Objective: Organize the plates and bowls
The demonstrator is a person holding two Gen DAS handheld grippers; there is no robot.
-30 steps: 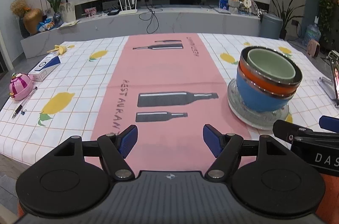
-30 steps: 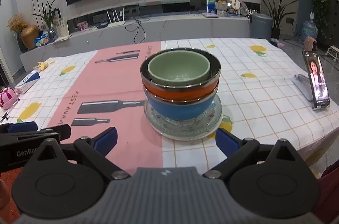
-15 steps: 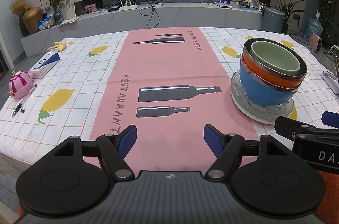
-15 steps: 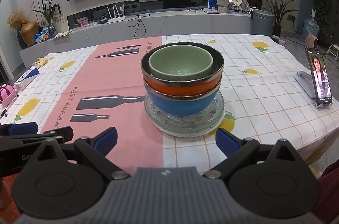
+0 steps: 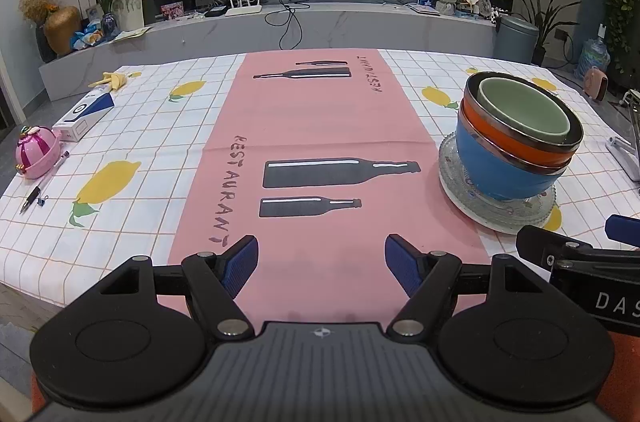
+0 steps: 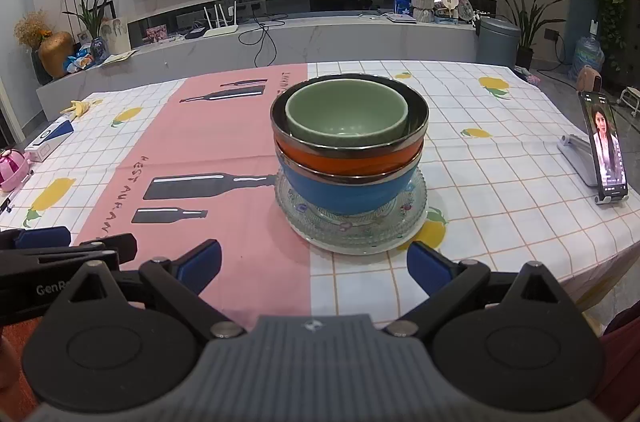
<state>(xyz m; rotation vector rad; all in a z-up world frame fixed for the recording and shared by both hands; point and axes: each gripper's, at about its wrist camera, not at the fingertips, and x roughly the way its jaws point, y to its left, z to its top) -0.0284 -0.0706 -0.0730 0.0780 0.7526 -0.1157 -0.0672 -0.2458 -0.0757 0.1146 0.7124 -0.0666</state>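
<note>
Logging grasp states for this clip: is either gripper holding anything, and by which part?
Nothing is held. The left gripper and right gripper are both open and empty, short of the stacked bowls.

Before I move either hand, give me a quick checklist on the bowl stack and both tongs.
1. Green bowl nested inside orange bowl: ok.
2. Orange bowl seated in blue bowl: ok.
3. Blue bowl on glass plate: ok.
4. Right tongs open and empty, facing the stack: ok.
5. Left tongs open and empty: ok.
6. Stack sitting level: cannot tell, it looks tilted in the left view.
</note>
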